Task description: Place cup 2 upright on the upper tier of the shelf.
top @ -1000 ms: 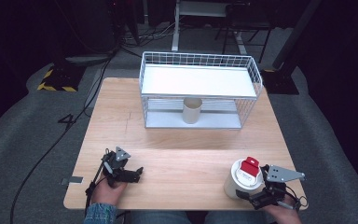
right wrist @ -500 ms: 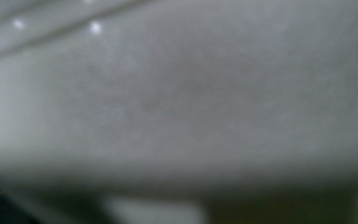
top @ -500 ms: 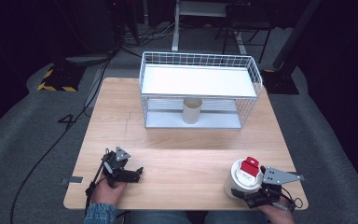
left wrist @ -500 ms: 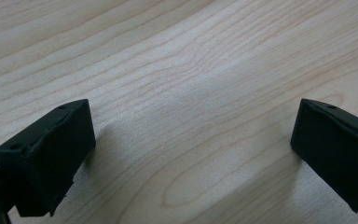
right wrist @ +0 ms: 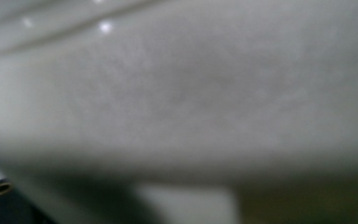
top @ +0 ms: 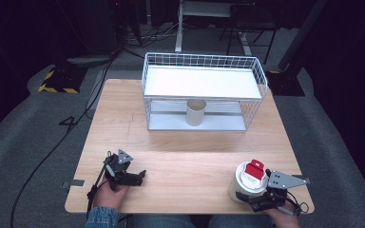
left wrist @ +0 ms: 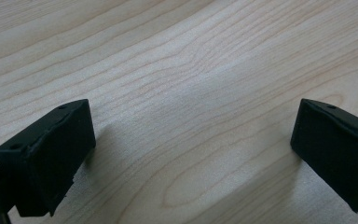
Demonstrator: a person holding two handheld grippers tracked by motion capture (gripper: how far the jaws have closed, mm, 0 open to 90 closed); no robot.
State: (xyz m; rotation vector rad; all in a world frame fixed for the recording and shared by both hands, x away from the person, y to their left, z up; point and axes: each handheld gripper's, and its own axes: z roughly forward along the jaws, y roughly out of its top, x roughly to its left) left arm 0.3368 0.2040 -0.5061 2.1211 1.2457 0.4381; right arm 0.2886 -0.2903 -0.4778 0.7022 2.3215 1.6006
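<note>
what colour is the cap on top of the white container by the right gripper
Red, on the white container; its cap shows best in the high view.

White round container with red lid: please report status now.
Left gripper open, empty, on wooden table. Right gripper against the white round container with red lid; grip unclear. Path clear.

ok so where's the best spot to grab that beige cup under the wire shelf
Probably by the beige cup around its upper wall, jaws either side, coming in level from the person's side. It stands upright on the lower tier of the wire shelf, whose top tray blocks any approach from above, while the front looks open.
</note>
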